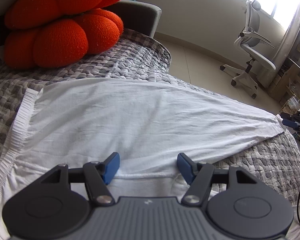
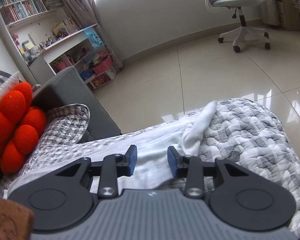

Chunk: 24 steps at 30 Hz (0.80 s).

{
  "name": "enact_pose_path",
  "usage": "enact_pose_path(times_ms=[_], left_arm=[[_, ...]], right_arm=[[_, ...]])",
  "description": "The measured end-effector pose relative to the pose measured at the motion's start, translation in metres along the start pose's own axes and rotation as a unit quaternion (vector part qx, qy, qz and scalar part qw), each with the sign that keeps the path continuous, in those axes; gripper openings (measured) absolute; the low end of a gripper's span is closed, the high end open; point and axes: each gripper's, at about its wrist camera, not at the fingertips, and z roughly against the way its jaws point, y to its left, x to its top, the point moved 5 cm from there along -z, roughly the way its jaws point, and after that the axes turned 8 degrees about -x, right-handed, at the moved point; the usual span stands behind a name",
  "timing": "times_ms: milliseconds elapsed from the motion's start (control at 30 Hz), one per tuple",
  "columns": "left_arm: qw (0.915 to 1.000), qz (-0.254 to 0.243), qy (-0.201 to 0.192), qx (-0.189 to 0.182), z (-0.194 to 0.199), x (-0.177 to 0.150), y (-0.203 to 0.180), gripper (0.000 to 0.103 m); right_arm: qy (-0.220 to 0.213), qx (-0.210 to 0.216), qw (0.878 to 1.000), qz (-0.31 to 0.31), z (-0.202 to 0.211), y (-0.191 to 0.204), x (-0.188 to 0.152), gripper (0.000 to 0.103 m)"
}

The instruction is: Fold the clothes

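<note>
Your left tool [image 1: 148,167] hangs low over the near hem of the white garment [image 1: 130,116], its blue pads [image 1: 111,168] spread wide to either side of the stitched edge with nothing between them. Your right tool [image 2: 152,163] is also parted, a little narrower, poised just above the white cloth [image 2: 156,140] without gripping it; in the left wrist view its tip [image 1: 295,123] shows at the far right, just beside the garment's pointed end. The garment lies spread flat on the grey-and-white quilted cover [image 1: 130,64] of the sofa, its ribbed band [image 1: 20,124] at the left and the fabric tapering to the right. From the right wrist view a twisted strip of the cloth [image 2: 200,124] rises onto the quilt [image 2: 250,132]. An orange knitted cushion [image 1: 60,26] sits on the quilt beyond the garment, well apart from both tools. On the floor by the bookshelf a red basket [image 2: 103,66] holds things too small to make out.
</note>
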Motion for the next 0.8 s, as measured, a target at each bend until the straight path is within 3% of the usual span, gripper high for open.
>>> enact_pose_path(times_ms=[133, 367, 533, 800], left_arm=[[1.0000, -0.002, 0.000, 0.001, 0.001, -0.001, 0.000, 0.065], [1.0000, -0.008, 0.002, 0.004, -0.002, 0.000, -0.004, 0.066], [1.0000, -0.007, 0.002, 0.004, -0.001, 0.000, -0.003, 0.066], [1.0000, -0.004, 0.001, 0.002, -0.001, 0.000, -0.003, 0.066]], right_arm=[[-0.036, -0.019, 0.998, -0.057, 0.008, -0.023, 0.012, 0.038], [-0.022, -0.055, 0.998, -0.029, -0.007, -0.028, 0.002, 0.038], [-0.019, -0.052, 0.995, 0.080, -0.015, 0.005, -0.005, 0.038], [-0.033, -0.061, 0.995, 0.072, -0.013, -0.008, 0.002, 0.038]])
